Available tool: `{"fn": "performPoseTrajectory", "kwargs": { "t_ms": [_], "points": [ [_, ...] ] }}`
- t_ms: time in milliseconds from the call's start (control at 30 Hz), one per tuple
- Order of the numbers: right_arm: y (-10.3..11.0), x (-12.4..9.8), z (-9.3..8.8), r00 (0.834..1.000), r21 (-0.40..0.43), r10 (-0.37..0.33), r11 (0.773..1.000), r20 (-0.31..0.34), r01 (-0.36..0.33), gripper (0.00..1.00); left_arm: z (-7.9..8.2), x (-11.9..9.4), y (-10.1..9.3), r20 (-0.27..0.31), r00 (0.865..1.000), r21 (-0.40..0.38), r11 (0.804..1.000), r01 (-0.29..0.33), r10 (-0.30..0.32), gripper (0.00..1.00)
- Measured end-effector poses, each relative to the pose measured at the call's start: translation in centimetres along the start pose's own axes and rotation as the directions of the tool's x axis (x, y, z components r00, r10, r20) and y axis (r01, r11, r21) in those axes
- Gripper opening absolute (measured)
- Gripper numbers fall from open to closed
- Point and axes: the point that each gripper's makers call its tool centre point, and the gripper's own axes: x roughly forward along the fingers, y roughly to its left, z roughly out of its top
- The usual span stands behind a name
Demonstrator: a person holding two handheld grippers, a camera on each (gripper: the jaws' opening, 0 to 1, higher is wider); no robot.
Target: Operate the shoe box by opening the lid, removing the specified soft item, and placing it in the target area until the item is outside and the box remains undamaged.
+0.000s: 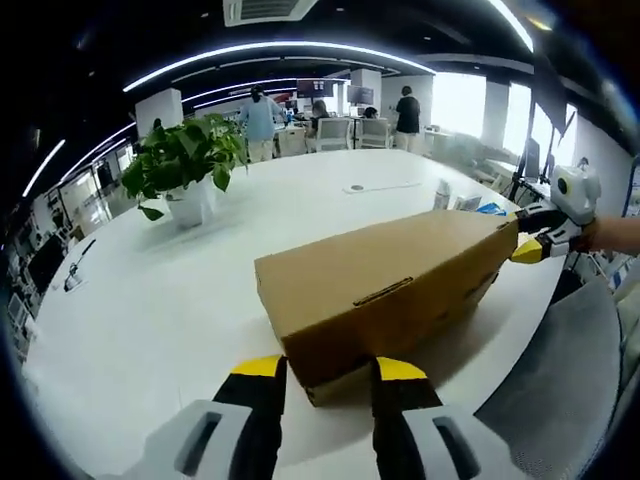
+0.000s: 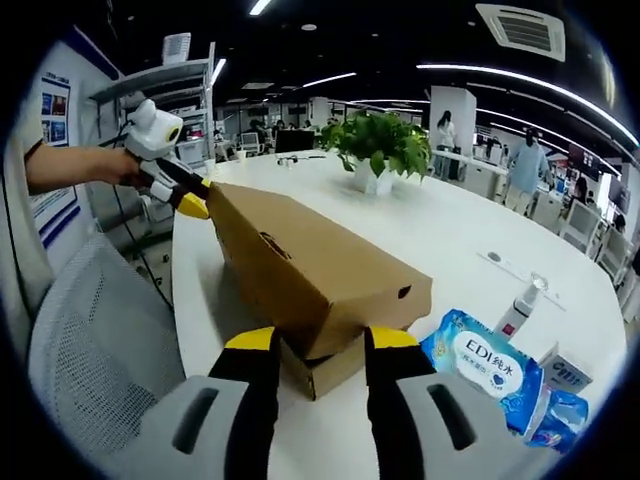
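Your left gripper (image 1: 328, 372) sits at the near end of the shoe box (image 1: 385, 290), its yellow-tipped jaws spread apart on either side of the box's lower corner, just beside the cardboard; whether they press on it you cannot tell from this view. Your right gripper (image 2: 315, 342) stands the same way at the opposite end, jaws parted and flanking the bottom edge under the lid (image 2: 300, 265). In each view the other gripper shows at the far end of the box, held by your hand (image 2: 125, 168).

Between the two grippers, the brown cardboard box lies lengthwise on the white table (image 1: 150, 300), near its edge. Its lid is raised a little at both ends, leaving a gap above the base.

Beside your right gripper lie a blue wipes packet (image 2: 480, 365), a small white bottle (image 2: 520, 310) and a small carton (image 2: 568, 372). A potted plant (image 1: 185, 160) stands further out on the table. A grey mesh chair (image 2: 90, 350) sits by the table edge. People stand in the office behind.
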Motion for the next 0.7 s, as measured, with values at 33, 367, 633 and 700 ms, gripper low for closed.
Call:
{"fn": "performPoseTrajectory", "kwargs": {
  "t_ms": [33,367,633,700],
  "points": [
    [0.1,0.1,-0.1,1.000,0.001,0.004,1.000,-0.004,-0.004,0.32,-0.2,0.1,0.0,-0.004,1.000,-0.001,1.000,0.002,-0.002,0.35],
    [0.4,0.7,-1.6,0.999,0.037,0.021,0.999,-0.043,-0.020,0.35,-1.9,1.5,-0.3,-0.056,0.998,-0.026,0.999,0.031,-0.032,0.37],
    [0.2,1.2,-2.4,0.998,0.101,0.007,0.995,-0.057,-0.001,0.33,-2.8,2.4,-0.3,-0.073,0.997,-0.040,0.999,0.031,-0.033,0.37],
    [0.2,1.5,-2.7,0.998,0.108,0.004,0.994,-0.063,0.003,0.32,-2.9,2.5,-0.4,-0.077,0.996,-0.045,0.999,0.029,-0.032,0.37]
  ]
}}
